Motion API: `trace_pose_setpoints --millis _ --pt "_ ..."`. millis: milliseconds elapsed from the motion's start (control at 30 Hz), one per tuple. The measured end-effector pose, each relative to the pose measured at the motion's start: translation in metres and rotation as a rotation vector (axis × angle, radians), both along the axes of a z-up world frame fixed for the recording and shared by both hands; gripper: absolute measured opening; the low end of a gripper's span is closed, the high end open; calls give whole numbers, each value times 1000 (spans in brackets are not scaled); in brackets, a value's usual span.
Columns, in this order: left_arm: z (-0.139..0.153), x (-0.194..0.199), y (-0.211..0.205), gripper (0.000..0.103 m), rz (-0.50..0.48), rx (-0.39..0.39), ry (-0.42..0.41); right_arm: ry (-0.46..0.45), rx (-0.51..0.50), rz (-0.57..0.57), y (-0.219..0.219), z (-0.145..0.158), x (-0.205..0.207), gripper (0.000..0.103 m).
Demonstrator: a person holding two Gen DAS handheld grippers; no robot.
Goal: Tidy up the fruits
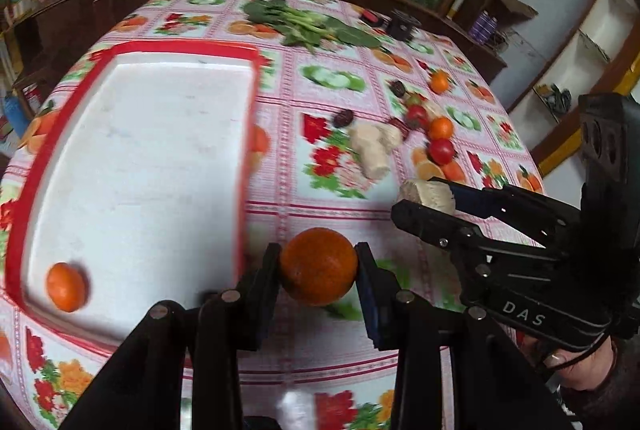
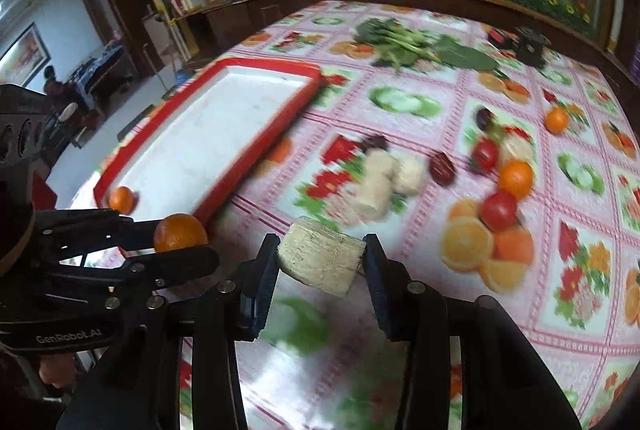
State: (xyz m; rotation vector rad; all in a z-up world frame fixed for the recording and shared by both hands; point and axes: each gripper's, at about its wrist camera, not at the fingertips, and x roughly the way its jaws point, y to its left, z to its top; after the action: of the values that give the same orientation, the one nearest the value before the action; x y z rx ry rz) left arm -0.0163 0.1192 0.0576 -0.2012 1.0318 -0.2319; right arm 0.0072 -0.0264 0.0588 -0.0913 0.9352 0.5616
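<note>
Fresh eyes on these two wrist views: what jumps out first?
Both claws are loaded: the left claw grips an orange just right of the red-rimmed tray, and the right claw clamps a pale fibrous sugarcane piece. The tray holds one small orange in its near corner. Further right on the fruit-print tablecloth lies a loose scatter of tomatoes, oranges, dark dates and more pale chunks.

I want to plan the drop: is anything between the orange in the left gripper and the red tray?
Nothing visible. The left gripper holds the orange just right of the red tray, whose white floor is bare except for one small orange in its near corner.
</note>
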Motion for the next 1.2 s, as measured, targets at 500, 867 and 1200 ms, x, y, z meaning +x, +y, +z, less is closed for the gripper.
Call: trace_pose_setpoints --millis 500,867,1200 --pt "4 4 110 39 232 50 -10 -1 -7 227 120 -1 2 41" --pt "-24 16 157 39 332 83 55 76 -33 285 161 -31 6 41" --pt "-34 17 161 39 350 112 87 98 -54 285 166 -40 9 51"
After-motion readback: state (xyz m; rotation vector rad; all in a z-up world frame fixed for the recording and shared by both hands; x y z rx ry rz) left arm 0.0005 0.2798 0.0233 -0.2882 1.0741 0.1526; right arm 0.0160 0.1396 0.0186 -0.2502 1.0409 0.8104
